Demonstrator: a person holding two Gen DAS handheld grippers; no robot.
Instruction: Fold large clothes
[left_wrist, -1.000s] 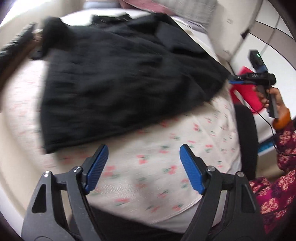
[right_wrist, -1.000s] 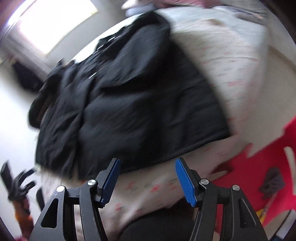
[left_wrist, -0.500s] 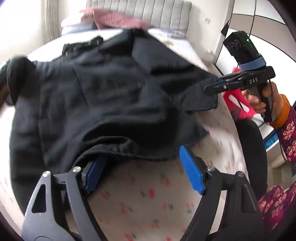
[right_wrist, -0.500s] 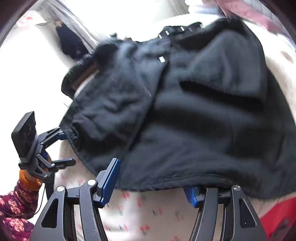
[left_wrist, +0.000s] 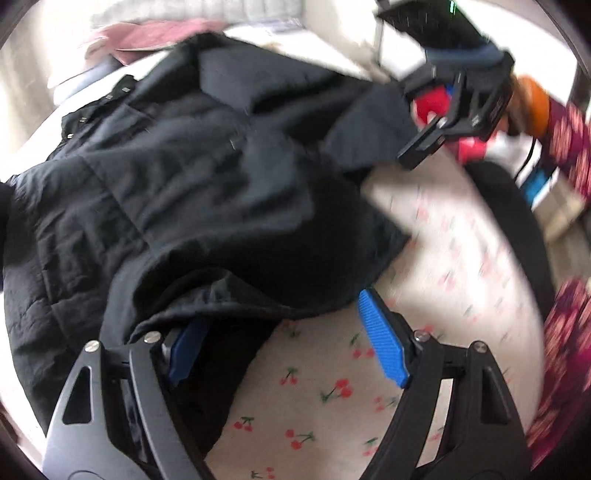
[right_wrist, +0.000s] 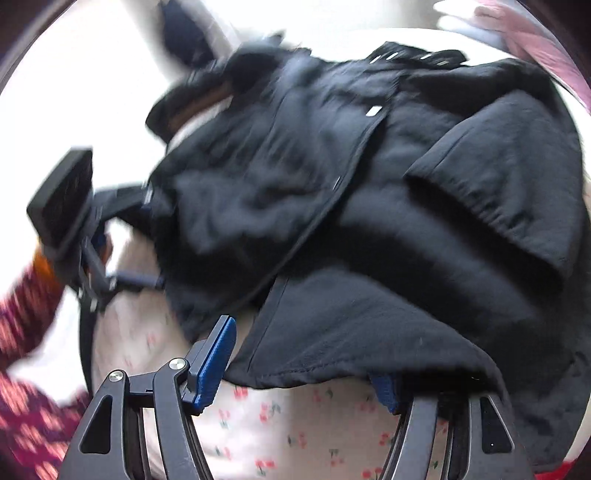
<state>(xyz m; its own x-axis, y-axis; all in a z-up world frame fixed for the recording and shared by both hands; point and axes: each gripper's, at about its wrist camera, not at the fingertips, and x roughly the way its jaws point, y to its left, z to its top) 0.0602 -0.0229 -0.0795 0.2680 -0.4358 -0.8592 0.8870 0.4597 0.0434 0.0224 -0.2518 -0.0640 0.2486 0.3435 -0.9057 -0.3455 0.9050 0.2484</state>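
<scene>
A large black jacket (left_wrist: 177, 184) lies spread on a bed with a cherry-print sheet (left_wrist: 317, 398); it also fills the right wrist view (right_wrist: 388, 206). My left gripper (left_wrist: 284, 343) is open, its jaws wide, with the jacket's near hem draped over the left finger (left_wrist: 184, 350). My right gripper (right_wrist: 303, 362) is open too, the hem lying over its right finger (right_wrist: 384, 387). Each gripper shows in the other's view, at the jacket's opposite bottom corner: the right one (left_wrist: 443, 122), the left one (right_wrist: 110, 258).
Pink fabric (left_wrist: 155, 33) and a grey headboard (left_wrist: 236, 9) lie at the bed's far end. The person's floral sleeves (left_wrist: 565, 332) are at the near edges. Red items (left_wrist: 469, 147) sit beyond the bed's right side.
Both grippers moved in from off the bed to the jacket's bottom hem. The hem now lies across one finger of each and is bunched and lifted slightly.
</scene>
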